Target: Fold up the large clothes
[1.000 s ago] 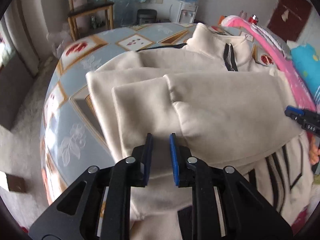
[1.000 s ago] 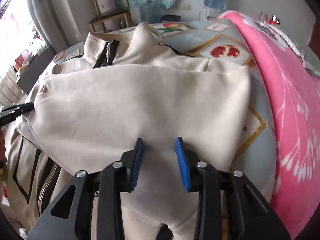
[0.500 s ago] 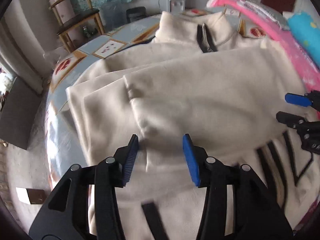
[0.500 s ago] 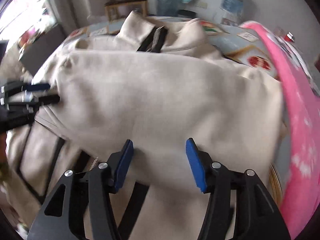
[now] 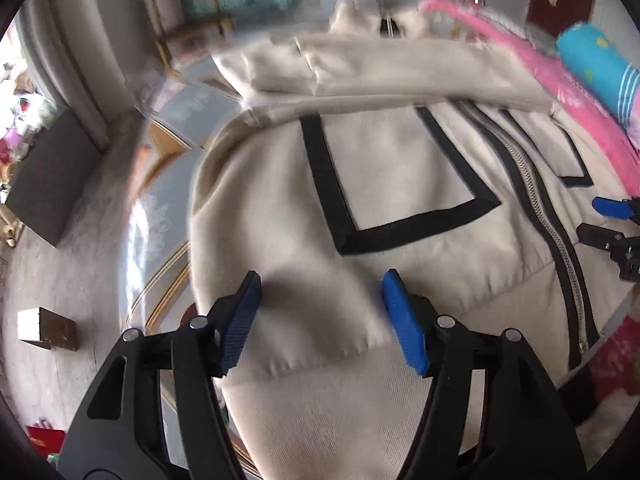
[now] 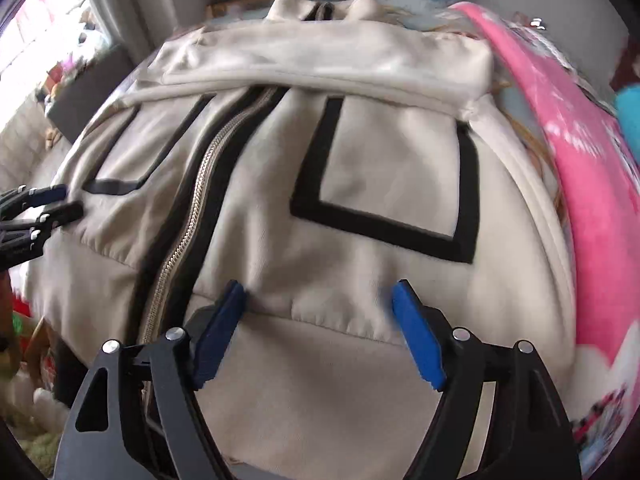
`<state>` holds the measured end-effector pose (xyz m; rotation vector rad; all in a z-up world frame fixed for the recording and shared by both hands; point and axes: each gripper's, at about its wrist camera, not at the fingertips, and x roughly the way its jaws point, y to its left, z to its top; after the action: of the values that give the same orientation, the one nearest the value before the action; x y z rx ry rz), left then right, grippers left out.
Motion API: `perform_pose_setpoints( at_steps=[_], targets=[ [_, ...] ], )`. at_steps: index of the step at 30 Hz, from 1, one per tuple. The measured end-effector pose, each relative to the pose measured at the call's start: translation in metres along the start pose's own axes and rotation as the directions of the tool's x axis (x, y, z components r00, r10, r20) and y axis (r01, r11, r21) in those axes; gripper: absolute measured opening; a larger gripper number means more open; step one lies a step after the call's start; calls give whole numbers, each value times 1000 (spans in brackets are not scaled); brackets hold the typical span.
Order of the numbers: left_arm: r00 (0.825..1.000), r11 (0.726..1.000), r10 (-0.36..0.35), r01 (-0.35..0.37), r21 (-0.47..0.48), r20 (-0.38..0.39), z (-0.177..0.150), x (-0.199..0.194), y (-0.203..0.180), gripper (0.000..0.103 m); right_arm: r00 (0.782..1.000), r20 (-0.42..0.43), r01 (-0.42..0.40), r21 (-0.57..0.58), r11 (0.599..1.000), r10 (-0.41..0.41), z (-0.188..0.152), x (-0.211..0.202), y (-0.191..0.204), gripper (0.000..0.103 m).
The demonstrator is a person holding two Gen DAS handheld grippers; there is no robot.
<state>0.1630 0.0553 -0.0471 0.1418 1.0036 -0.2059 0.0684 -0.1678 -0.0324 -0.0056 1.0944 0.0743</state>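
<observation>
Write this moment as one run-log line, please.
stage: sleeves folded across jacket | left gripper: open, jaws just widened, above hem, nothing gripped | right gripper: open, jaws just widened, above hem | next: probably grab hem

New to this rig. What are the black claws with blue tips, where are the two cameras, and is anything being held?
No robot arm here: a person holds one two-finger gripper in each hand, with a fisheye camera on each looking forward along its fingers. One picture looks past the left gripper, the other past the right gripper; each gripper also shows at the edge of the other's picture. A cream zip jacket with black trim lies on a patterned table, sleeves folded across its upper part, with a pink blanket beside it. Both grippers' jaws have just been opening and stand apart above the hem, holding nothing.
</observation>
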Motion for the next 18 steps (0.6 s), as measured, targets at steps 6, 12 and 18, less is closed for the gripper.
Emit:
perform_pose_setpoints(
  at_steps=[6, 12, 18],
  targets=[
    [996, 996, -48, 53, -78, 72, -42, -53, 17, 61, 998, 68, 12, 85, 996, -18, -17, -44, -32, 76],
    [993, 965, -94, 109, -239, 74, -97, -61, 36, 61, 996, -2, 84, 113, 990, -84, -53, -30, -42, 76],
    [983, 933, -149, 176, -315, 108, -106, -58, 50, 57, 999, 34, 25, 202, 979, -32, -57, -43, -54, 76]
  ],
)
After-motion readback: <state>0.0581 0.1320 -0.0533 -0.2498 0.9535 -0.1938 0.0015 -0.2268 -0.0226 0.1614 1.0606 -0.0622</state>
